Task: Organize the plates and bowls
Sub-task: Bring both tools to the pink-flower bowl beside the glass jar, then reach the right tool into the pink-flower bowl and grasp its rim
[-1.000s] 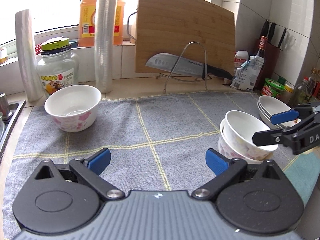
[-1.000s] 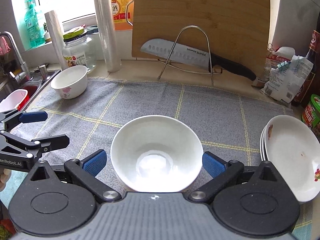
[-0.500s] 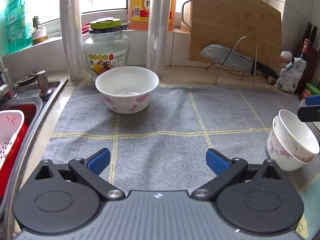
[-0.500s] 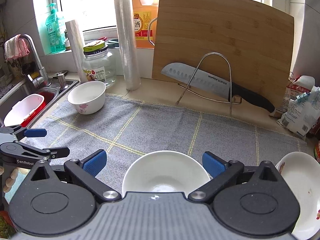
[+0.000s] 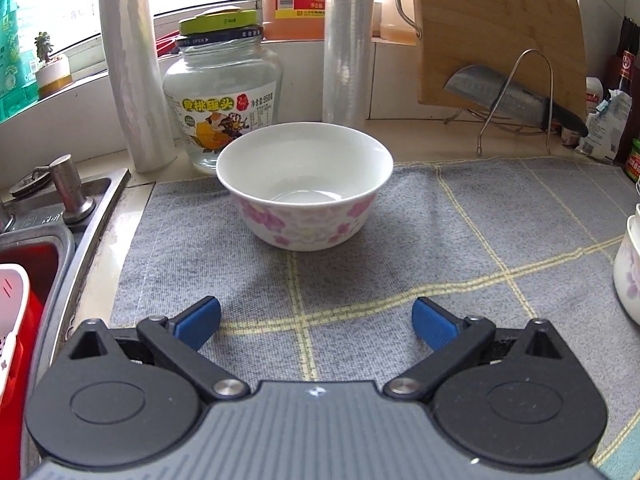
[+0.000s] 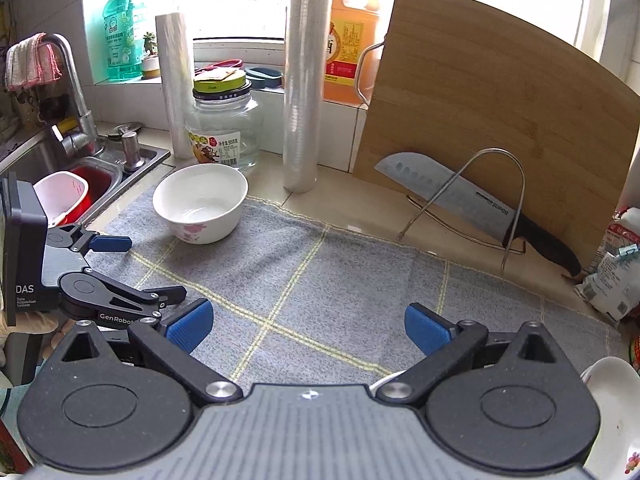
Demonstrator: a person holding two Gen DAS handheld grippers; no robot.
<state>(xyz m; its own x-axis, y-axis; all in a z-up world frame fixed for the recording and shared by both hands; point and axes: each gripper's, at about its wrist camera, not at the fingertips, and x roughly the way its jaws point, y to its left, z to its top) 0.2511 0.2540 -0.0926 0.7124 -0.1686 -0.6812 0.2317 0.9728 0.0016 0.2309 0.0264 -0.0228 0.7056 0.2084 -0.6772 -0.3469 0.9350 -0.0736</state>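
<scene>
Left wrist view: my left fingers [image 5: 316, 322] are spread apart, gripping nothing, above the gray mat [image 5: 460, 240]. Centre frame, the floral bowl [image 5: 305, 184] stands empty. At the right edge, stacked bowls [image 5: 629, 268] are cut off. My right fingers [image 6: 308, 326] gape too; the plates [image 6: 612, 412] are half hidden lower right.

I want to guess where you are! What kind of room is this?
Most likely a home kitchen counter. There's a sink with a tap, a knife resting by a wooden cutting board, and a flowered bowl on a grey mat.
</scene>
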